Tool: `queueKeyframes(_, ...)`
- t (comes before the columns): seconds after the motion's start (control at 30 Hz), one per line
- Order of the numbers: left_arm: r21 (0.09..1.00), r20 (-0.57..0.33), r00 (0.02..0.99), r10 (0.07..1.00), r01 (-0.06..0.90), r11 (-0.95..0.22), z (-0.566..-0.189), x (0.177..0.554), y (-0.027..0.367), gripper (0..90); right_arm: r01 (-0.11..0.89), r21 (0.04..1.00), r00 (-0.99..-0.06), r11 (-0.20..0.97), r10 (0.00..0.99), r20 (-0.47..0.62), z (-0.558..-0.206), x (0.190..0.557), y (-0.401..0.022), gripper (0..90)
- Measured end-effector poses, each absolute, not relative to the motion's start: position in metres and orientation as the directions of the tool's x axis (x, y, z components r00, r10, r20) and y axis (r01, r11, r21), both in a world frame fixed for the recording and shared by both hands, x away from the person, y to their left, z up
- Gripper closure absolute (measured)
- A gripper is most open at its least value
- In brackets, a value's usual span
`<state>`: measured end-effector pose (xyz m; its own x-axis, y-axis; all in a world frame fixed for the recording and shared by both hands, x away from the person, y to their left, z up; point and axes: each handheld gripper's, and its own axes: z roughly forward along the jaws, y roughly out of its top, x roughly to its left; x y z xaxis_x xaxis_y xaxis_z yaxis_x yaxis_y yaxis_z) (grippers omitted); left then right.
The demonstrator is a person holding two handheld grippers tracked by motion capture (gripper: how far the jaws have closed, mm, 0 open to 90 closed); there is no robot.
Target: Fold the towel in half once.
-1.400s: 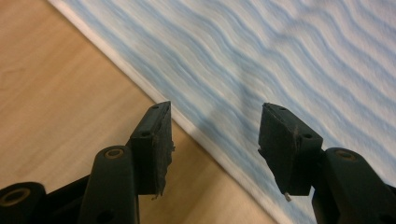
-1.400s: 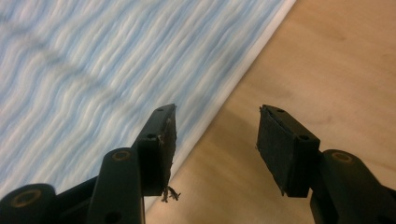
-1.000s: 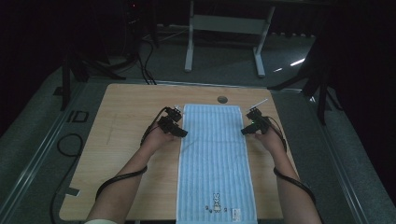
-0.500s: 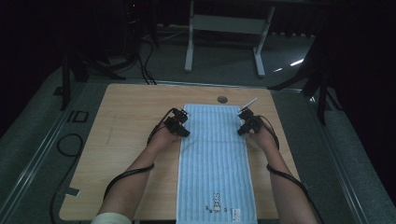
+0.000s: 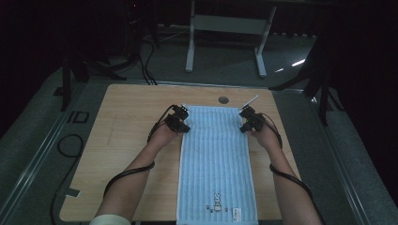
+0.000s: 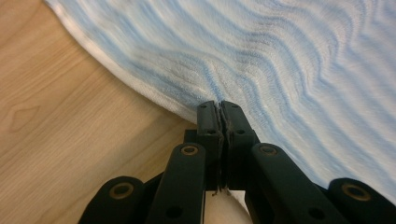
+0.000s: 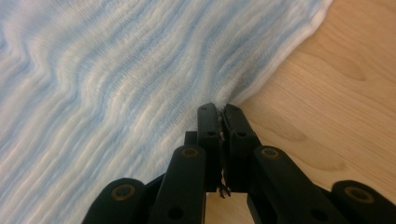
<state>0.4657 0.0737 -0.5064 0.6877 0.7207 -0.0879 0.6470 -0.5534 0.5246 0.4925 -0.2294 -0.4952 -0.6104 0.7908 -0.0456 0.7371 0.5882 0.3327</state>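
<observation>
While the blue striped towel lies flat on the wooden table, the left gripper and right gripper each pinch its side edges.

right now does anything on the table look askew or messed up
Mostly tidy. The blue striped towel lies flat and straight on the table, its near end hanging over the front edge. Its stripes ripple where the left tongs and right tongs pinch its side edges.
</observation>
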Motion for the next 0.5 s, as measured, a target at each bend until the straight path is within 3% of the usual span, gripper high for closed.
queueKeyframes(0.33, 0.574, -0.091, 0.735, 0.672, 0.590, -0.568, -0.480, 0.418, 0.084, 86.6, 0.654, 0.391, -0.679, 0.647, 0.731, -0.073, -0.465, 0.444, -0.233, 86.8)
queueKeyframes(0.5, 0.569, -0.111, 0.758, 0.643, 0.579, -0.584, -0.481, 0.395, 0.090, 86.4, 0.621, 0.396, -0.715, 0.676, 0.696, -0.067, -0.468, 0.411, -0.235, 86.8)
